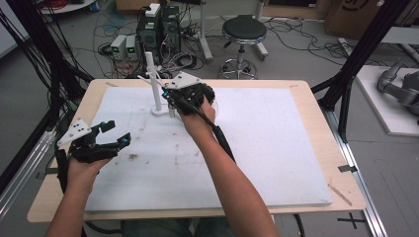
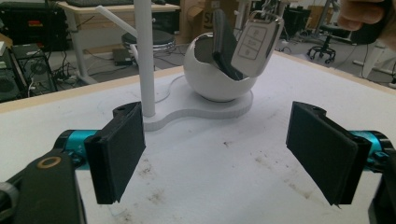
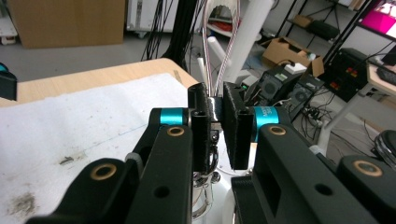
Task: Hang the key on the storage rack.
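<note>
While my right gripper (image 3: 215, 128) hangs above the white bowl (image 2: 212, 84), I find its jaws pinched on the metal key ring (image 3: 214, 109), with the car key fob (image 2: 256, 44) dangling below, its lower end at the bowl's mouth beside a black fob (image 2: 224, 44) leaning inside. That bowl sits on a white stand base (image 2: 187, 109) next to the upright white post (image 2: 144, 56), on the white mat (image 1: 257, 148). My left gripper (image 2: 224, 154) rests low near the mat's left edge, jaws spread wide, nothing between them.
</note>
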{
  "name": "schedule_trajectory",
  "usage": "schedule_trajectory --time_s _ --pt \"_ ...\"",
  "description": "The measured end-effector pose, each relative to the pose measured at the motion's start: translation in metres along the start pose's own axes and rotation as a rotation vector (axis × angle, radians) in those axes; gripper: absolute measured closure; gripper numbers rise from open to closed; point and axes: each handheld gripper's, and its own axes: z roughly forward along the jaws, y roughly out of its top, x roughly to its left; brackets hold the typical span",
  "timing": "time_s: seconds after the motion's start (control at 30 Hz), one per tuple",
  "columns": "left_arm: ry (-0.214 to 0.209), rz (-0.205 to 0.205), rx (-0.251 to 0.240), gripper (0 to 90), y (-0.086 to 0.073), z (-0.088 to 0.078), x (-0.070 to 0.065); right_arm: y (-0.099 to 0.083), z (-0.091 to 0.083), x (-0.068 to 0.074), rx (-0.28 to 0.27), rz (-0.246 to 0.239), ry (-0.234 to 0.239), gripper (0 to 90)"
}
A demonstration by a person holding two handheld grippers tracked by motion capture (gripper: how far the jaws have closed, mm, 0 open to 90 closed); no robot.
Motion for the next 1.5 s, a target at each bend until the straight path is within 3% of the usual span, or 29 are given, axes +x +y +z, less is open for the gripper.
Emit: schedule_trajectory --time_s 0.2,0.3,0.47,0.6,0.73,0.9,1.2,1.5 --pt "0.005 0.000 0.002 19.5 -0.001 0.000 0.001 -0.001 0.018 0.002 0.023 0.000 -0.005 83.2" --pt "0.005 0.000 0.001 19.5 -0.001 0.000 0.001 0.003 0.025 0.003 0.028 -0.024 -0.011 83.3" --pt "0.006 -0.001 0.002 19.5 -0.001 -0.001 0.002 0.003 0.036 0.006 0.077 -0.044 -0.032 83.2" --pt "0.007 -0.002 -0.002 19.5 -0.001 -0.002 0.003 -0.002 0.042 0.005 0.123 -0.052 -0.041 83.2" --pt "0.008 -0.002 -0.001 19.5 -0.001 -0.003 0.003 -0.002 0.044 0.005 0.119 -0.051 -0.052 82.7" --pt "0.007 -0.002 0.000 19.5 -0.001 -0.003 0.003 -0.002 0.043 0.005 0.117 -0.040 -0.068 71.0" --pt "0.004 0.001 0.001 19.5 0.000 -0.002 0.003 0.000 0.026 -0.001 0.081 -0.013 -0.072 63.2" --pt "0.012 0.002 0.003 19.5 0.000 -0.003 0.004 -0.025 -0.023 -0.026 0.029 0.054 -0.083 51.6"
